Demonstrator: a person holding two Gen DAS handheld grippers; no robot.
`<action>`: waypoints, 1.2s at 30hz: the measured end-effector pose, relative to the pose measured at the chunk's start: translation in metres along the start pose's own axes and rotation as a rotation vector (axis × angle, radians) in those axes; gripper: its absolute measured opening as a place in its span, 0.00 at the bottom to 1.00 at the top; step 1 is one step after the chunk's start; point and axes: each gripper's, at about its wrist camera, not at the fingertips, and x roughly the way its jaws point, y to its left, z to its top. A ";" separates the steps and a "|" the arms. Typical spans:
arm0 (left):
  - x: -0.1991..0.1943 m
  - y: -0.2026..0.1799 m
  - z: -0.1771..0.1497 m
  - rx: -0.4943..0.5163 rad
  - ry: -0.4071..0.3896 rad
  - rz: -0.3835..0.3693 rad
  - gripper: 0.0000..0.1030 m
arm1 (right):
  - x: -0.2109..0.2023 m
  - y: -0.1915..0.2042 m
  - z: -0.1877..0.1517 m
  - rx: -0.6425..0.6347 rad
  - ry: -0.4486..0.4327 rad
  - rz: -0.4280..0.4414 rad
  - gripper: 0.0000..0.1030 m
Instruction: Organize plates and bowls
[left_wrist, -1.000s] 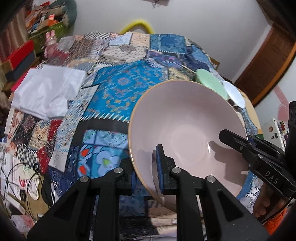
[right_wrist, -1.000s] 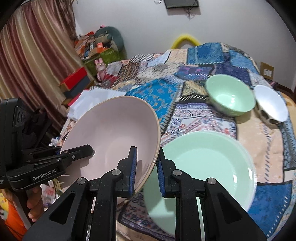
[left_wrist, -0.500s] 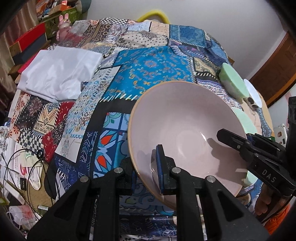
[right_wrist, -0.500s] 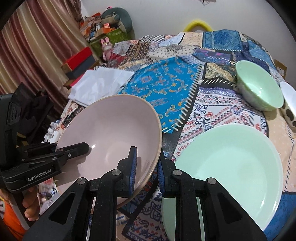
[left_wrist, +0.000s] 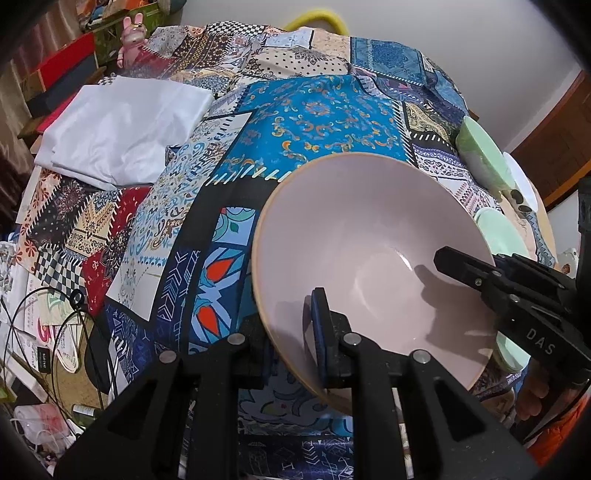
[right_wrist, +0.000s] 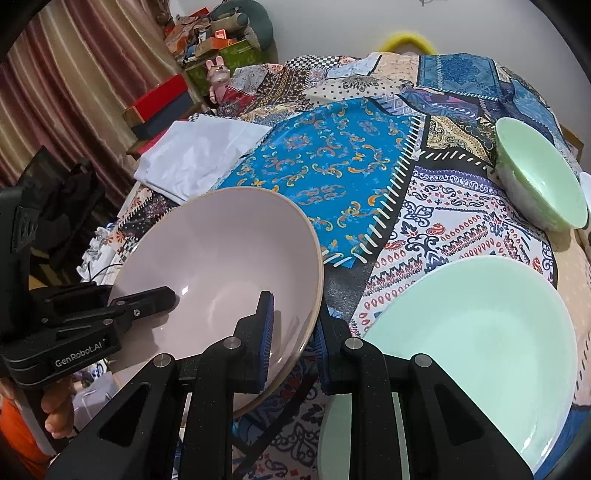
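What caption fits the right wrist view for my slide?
Both hand-held grippers, right and left, clamp a pale pink ceramic bowl beside a mint green plate on patchwork cloth.

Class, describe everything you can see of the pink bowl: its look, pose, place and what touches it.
The pink bowl is wide and shallow, glossy like glazed ceramic, pale pink with a tan rim, and empty. It is tilted above the patchwork cloth, beside the green plate. The left gripper and the right gripper each clamp its rim from opposite sides.
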 end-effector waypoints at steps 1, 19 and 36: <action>0.000 -0.001 0.000 0.003 0.000 0.000 0.17 | 0.001 -0.001 0.000 0.001 0.003 -0.003 0.18; -0.034 -0.012 0.006 0.036 -0.096 0.082 0.18 | -0.027 -0.012 0.000 0.007 -0.070 -0.002 0.21; -0.094 -0.091 0.028 0.176 -0.272 0.075 0.51 | -0.109 -0.062 0.002 0.065 -0.255 -0.057 0.41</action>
